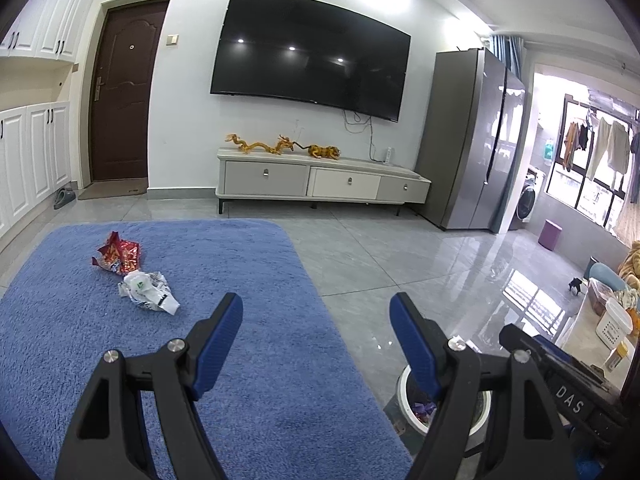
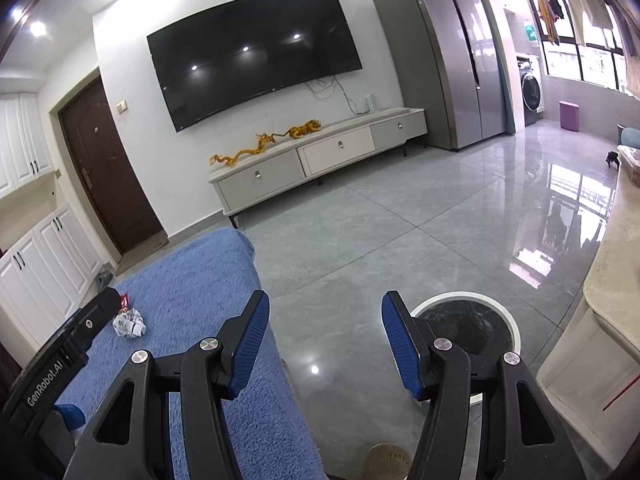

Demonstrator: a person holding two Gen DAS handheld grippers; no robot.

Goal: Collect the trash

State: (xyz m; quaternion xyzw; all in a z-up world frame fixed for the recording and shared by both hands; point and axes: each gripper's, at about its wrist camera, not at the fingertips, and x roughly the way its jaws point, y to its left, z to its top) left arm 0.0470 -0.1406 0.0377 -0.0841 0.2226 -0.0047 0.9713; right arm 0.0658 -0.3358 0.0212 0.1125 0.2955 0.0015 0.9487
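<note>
A crumpled red snack wrapper (image 1: 118,256) and a crumpled white wrapper (image 1: 148,291) lie side by side on the blue rug (image 1: 240,360), ahead and left of my left gripper (image 1: 316,312). That gripper is open and empty above the rug. A white-rimmed trash bin (image 1: 408,404) stands on the floor by the rug's right edge, with some trash inside. In the right wrist view my right gripper (image 2: 324,308) is open and empty above the floor, just left of the bin (image 2: 516,332). The white wrapper (image 2: 129,323) and a bit of the red one (image 2: 125,301) show at far left.
A TV cabinet (image 1: 320,182) stands against the far wall under a wall TV (image 1: 312,52), with a fridge (image 1: 468,140) to its right. White cupboards (image 1: 32,160) line the left. A counter (image 2: 612,280) is on the right. A slipper (image 2: 386,462) lies below my right gripper.
</note>
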